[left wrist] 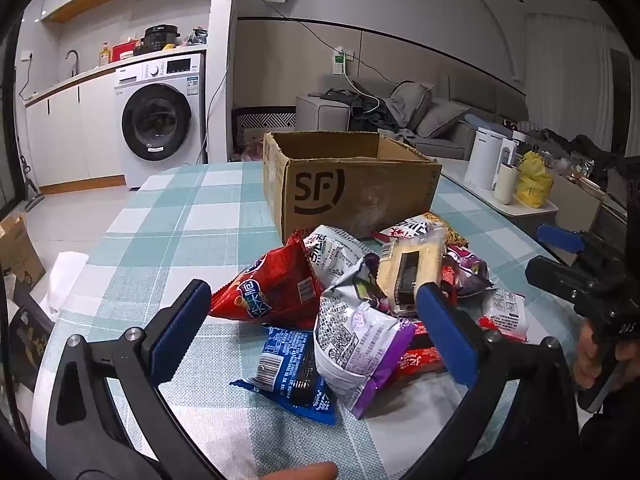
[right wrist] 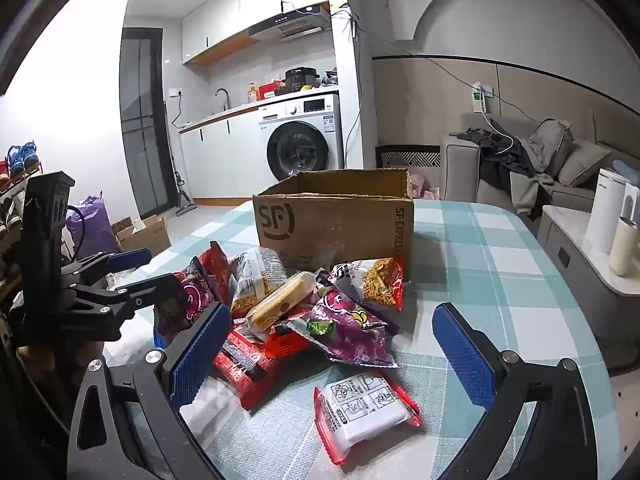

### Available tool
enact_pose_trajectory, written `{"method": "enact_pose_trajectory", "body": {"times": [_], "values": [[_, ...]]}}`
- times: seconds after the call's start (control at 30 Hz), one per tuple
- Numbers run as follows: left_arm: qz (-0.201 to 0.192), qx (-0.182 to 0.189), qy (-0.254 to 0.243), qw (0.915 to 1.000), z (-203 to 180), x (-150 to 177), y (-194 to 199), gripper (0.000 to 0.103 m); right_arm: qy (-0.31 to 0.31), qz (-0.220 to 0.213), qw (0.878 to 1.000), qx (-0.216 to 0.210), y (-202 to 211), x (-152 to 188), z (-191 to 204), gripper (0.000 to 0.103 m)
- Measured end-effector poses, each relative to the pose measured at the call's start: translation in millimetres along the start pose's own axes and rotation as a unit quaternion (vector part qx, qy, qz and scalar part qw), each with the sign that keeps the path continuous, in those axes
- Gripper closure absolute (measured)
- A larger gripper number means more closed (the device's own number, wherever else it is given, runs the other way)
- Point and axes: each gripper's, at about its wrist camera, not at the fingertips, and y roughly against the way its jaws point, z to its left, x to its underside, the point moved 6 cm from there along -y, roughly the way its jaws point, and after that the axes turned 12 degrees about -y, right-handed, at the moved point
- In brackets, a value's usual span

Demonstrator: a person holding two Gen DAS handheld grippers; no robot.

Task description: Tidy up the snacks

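The cardboard box bears a large black "SF" logo on one face; in the right wrist view its side reads "SF EXPRESS" running vertically. Print on the snack packets is too small to read

Both views look forward and slightly downward along their own blue-padded fingers, from low and close over the checked tablecloth. The left wrist view approaches the snack pile from its left; the right wrist view from its right. Shared ground: the pile, the SF cardboard box behind it, the washing machine, and the sofa. Each view catches the opposite gripper at its edge.
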Motion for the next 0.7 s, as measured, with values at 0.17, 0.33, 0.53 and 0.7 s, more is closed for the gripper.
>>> {"method": "enact_pose_trajectory", "body": {"times": [0.17, 0.33, 0.53, 0.7], "values": [[0.006, 0.001, -0.002, 1.0, 0.0, 0.6, -0.4, 0.001, 0.0, -0.001, 1.0, 0.001, -0.1, -0.6, 0.2, 0.0], [0.006, -0.001, -0.003, 1.0, 0.4, 0.5, -0.7, 0.001, -0.003, 0.002, 1.0, 0.001, -1.8, -0.4, -0.4, 0.0], [0.006, -0.002, -0.004, 1.0, 0.2, 0.5, -0.7, 0.001, -0.005, 0.003, 1.0, 0.001, -1.0, 0.1, 0.8, 0.0], [0.006, 0.002, -0.005, 1.0, -2.4, 0.3, 2.3, 0.001, -0.006, 0.003, 1.0, 0.0, -0.9, -0.3, 0.5, 0.0]]}}
